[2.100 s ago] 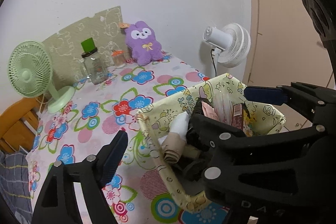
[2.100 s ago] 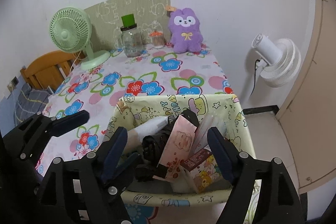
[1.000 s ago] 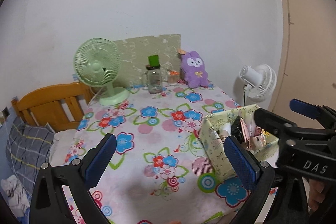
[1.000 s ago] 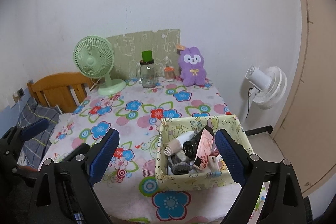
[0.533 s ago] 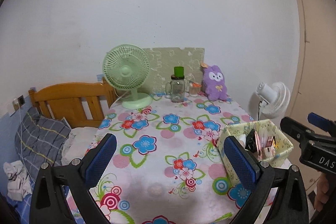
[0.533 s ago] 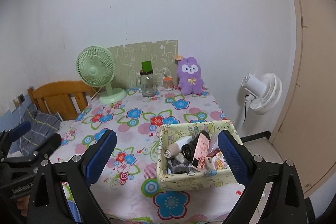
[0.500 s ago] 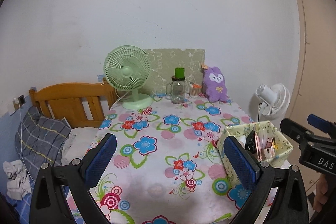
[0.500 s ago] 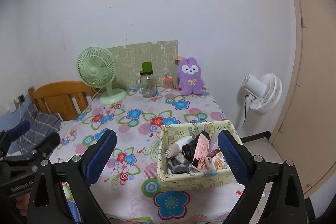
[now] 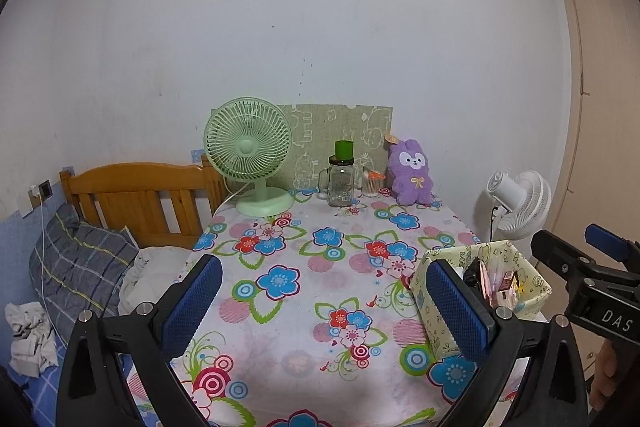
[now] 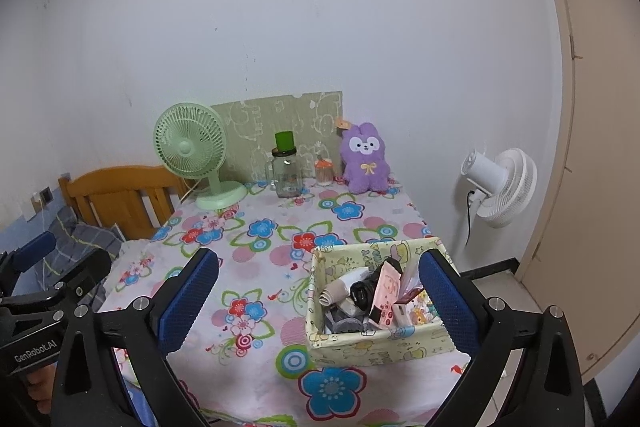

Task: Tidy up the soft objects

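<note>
A yellow patterned fabric basket [image 10: 360, 345] stands on the flowered table's near right corner; it also shows in the left wrist view [image 9: 532, 301]. It holds rolled socks [image 10: 336, 291], a black item and small packets. A purple plush rabbit [image 10: 365, 159] sits upright at the table's far edge, also seen in the left wrist view [image 9: 412, 173]. My left gripper [image 9: 324, 303] is open and empty, held back from the table's near edge. My right gripper [image 10: 318, 301] is open and empty, well in front of the basket.
A green desk fan [image 10: 192, 151], a glass jar with a green lid [image 10: 286, 173] and a small orange-lidded jar [image 10: 324, 171] stand at the far edge before a patterned board. A white fan [image 10: 500, 187] is mounted at the right. A wooden bed with pillow [image 9: 80, 267] lies left.
Both grippers have pulled back and up from the basket, away from the table. The basket and its contents stay in place. Both stay open and empty.
</note>
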{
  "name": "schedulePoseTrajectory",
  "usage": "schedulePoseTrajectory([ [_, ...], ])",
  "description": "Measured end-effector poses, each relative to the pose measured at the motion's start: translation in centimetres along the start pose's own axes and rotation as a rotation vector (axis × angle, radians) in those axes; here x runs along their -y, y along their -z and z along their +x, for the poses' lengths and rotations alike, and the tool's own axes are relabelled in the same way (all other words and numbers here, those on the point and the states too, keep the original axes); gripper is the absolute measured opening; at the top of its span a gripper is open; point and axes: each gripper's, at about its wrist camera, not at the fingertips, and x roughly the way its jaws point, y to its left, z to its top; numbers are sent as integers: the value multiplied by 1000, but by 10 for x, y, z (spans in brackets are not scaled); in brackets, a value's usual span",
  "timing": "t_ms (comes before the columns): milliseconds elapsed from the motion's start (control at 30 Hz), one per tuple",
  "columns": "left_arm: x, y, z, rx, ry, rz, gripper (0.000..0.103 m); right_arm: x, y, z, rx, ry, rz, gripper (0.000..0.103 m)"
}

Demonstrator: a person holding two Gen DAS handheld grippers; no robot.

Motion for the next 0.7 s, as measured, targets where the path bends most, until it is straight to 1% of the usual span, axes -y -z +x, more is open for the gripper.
schedulePoseTrajectory([
  [233,2,0,-2,-5,6,-6,103,0,1,-3,17,-4,1,103],
  [400,5,0,-3,-6,5,-4,103,0,1,-8,47,-7,11,103],
  [700,6,0,-2,-19,8,-8,103,-3,1,-8,47,-9,7,103],
])
